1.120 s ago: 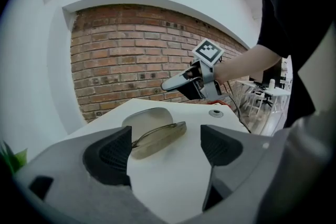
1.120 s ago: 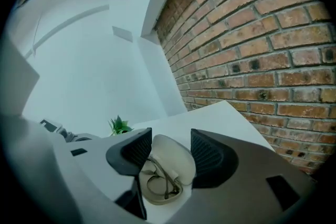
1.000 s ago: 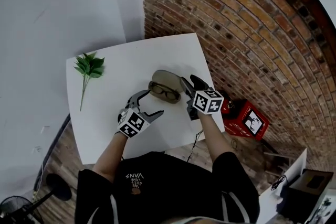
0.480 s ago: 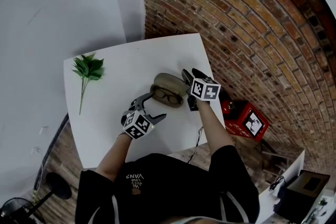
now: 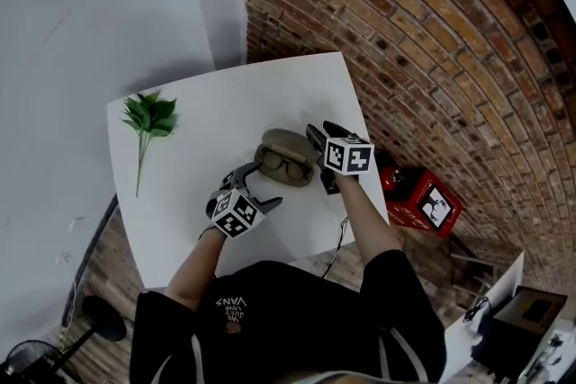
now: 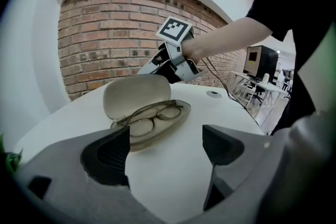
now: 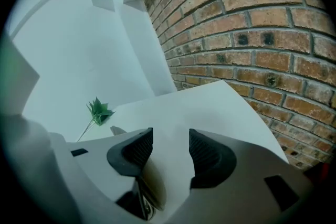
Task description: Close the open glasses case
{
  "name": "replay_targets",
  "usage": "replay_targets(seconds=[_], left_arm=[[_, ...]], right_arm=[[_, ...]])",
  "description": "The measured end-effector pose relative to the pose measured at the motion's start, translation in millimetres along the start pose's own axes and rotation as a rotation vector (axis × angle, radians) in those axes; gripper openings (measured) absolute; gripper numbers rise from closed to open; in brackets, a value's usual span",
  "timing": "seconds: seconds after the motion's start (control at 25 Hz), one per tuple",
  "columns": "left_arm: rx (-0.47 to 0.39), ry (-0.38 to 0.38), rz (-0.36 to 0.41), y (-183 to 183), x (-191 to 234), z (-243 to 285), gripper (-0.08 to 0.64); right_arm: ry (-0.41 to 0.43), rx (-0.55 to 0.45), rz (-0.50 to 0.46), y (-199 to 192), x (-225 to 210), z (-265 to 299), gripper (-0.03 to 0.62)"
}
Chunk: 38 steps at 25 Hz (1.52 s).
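On the white counter (image 5: 207, 108), near its edge by the brick wall, the glasses case (image 5: 286, 157) is seen lying open, with a pair of glasses (image 6: 152, 119) resting in its shallow tray. Its lid (image 6: 137, 93) is raised and leans away from the left tool (image 5: 259, 186), so the hinge is judged to be on the far side from that tool.

The left tool's 2 jaws are spread wide and nothing is between them but bare counter. It is held low in front of the tray, near the case but not touching it. This place is judged to have been chosen so that the tray can be steadied or pinched once the lid comes over.

The right tool (image 5: 322, 131) is also spread and empty. It is held just behind the lid's upper edge and tilted downward, with the case showing below and beside its left jaw in the right gripper view. Contact with the lid cannot be confirmed. From there the lid could be pushed forward and down onto the tray.

A green sprig (image 5: 151, 114) lies well apart, at the counter's far corner, and is judged to play no part.
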<state>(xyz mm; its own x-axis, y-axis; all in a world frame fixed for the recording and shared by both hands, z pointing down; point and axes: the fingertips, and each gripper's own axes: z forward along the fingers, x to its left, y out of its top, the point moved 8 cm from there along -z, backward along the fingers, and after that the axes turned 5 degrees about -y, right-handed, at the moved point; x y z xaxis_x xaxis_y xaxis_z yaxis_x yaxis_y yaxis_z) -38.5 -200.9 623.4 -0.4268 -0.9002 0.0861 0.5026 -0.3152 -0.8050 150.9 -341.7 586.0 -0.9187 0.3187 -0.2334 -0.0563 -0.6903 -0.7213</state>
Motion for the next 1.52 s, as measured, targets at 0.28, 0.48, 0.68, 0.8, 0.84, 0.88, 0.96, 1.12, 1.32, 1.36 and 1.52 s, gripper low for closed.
replay_targets(seconds=[0.28,0.48,0.68,0.8,0.84,0.88,0.96,1.12,1.32,1.36,1.52], left_arm=[[0.018,-0.006,-0.019,-5.5,-1.5,3.3,0.433],[0.021,0.001,-0.026,-5.1,-3.6,-0.1,0.433],[0.028,0.028,-0.013,-5.8,-7.3,-9.1,0.433],[0.024,0.080,0.032,-2.3,-11.3,-16.8,0.433],[0.017,0.094,0.046,-0.5,-12.6,-19.3,0.433],[0.008,0.105,0.056,1.1,-13.7,-21.5,0.433],[-0.003,0.116,0.077,3.6,-16.2,-24.3,0.433],[0.018,0.091,0.144,6.2,-23.8,-19.6,0.433],[0.061,0.044,0.146,2.4,-24.9,-6.4,0.436],[0.069,0.037,0.146,1.9,-25.1,-4.5,0.436],[0.101,0.018,0.133,-1.9,-26.0,2.1,0.439]], right_arm=[[0.042,-0.014,-0.018,-10.3,16.6,-21.6,0.204],[0.060,-0.031,-0.018,-24.8,30.0,-37.9,0.204],[0.075,-0.039,-0.011,-41.7,39.9,-48.1,0.204],[0.075,-0.046,-0.009,-50.2,43.7,-53.1,0.206],[0.074,-0.049,-0.007,-52.6,44.6,-54.4,0.205],[0.072,-0.052,-0.003,-55.0,45.4,-55.3,0.206],[0.069,-0.055,-0.001,-59.6,47.6,-56.4,0.204],[0.060,-0.054,-0.010,-66.8,51.0,-58.6,0.205],[0.045,-0.053,-0.028,-72.5,55.7,-58.9,0.213],[0.044,-0.052,-0.032,-73.8,56.4,-58.9,0.214],[0.040,-0.050,-0.038,-78.5,56.9,-59.1,0.219]])
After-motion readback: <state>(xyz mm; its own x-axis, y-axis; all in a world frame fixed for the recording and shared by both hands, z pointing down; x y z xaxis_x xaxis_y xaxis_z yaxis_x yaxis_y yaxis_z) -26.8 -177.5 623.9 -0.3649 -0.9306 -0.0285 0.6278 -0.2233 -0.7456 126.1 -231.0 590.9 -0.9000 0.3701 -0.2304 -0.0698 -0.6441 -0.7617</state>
